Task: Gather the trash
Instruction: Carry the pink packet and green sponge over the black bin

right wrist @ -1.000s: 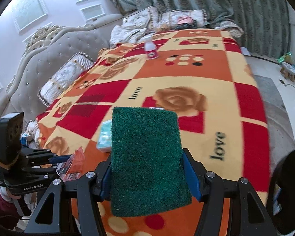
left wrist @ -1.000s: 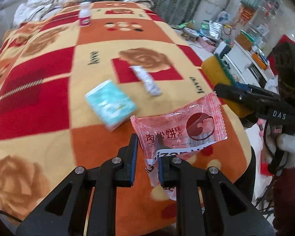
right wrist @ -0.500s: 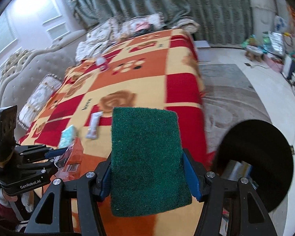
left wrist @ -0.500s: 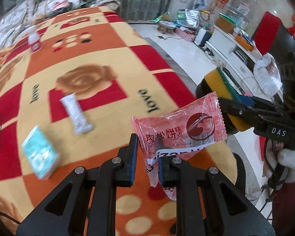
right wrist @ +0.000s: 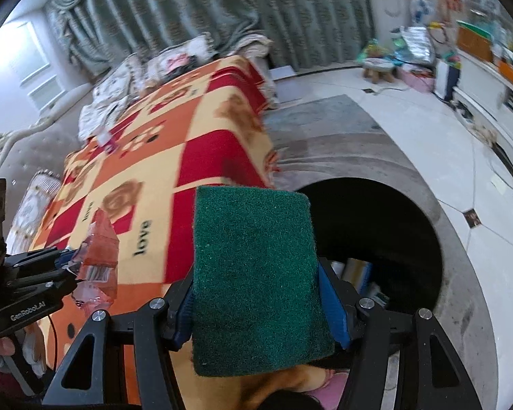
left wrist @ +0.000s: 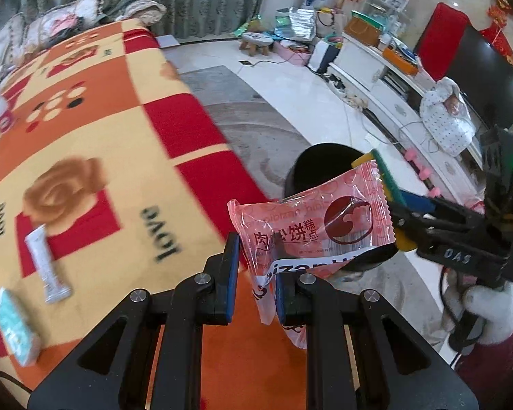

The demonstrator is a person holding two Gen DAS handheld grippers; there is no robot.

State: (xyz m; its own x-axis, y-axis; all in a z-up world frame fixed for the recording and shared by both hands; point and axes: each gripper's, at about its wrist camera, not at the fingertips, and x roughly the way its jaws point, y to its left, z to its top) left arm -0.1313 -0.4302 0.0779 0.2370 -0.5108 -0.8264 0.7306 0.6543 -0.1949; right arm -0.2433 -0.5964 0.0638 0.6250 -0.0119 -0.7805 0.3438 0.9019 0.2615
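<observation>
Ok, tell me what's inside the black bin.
Inside the black trash bin, a few pieces of packaging show near the bottom. The green scouring sponge covers the rest.

soft daylight, motion blur, fisheye warping

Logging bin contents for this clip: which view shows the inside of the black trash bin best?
The right wrist view: the black trash bin opens toward the camera, with items visible inside. In the left wrist view, the pink wrapper covers most of it.
</observation>
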